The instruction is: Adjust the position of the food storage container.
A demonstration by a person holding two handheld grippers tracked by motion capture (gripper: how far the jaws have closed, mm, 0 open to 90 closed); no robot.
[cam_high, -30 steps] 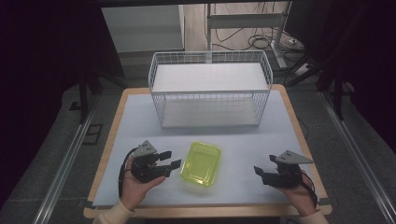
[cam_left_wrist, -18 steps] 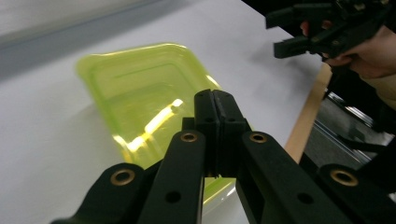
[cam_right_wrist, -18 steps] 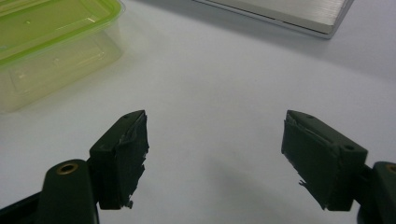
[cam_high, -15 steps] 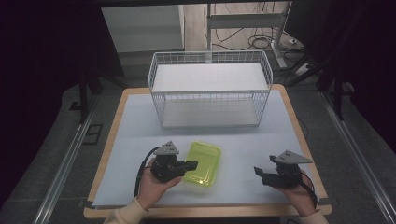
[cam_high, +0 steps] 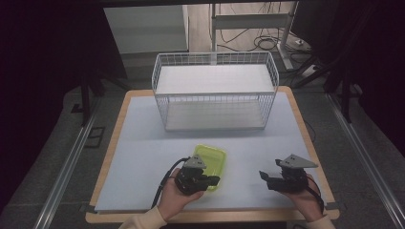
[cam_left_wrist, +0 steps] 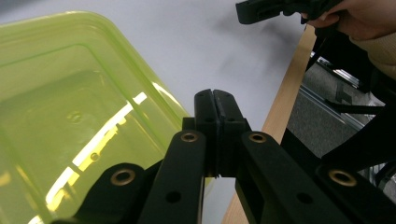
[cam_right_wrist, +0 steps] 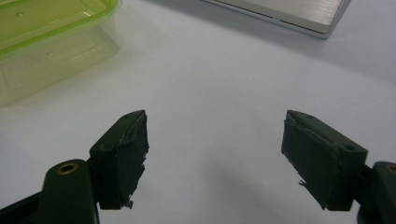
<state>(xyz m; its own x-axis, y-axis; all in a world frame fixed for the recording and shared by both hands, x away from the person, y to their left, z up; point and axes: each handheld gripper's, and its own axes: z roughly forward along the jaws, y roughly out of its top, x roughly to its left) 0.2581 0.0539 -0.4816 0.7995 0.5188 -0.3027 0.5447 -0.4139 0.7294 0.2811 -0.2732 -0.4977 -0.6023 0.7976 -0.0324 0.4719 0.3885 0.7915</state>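
Left gripper [cam_high: 212, 180] jaws pressed together; right gripper [cam_right_wrist: 215, 158] jaws wide apart.

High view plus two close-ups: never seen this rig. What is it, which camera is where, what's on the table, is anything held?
There is no robot here. A person holds a hand-held gripper in each hand: two black jaws that open and close.

The high view looks down from above the person's side of the table. The other two cameras ride on the grippers and look along their jaws.

On the table are a white wire basket at the far side and a yellow-green plastic container nearer the person.

The left hand-held gripper is shut right at the container's edge. Whether it pinches the rim cannot be told. The right hand-held gripper is open over bare table and holds nothing.
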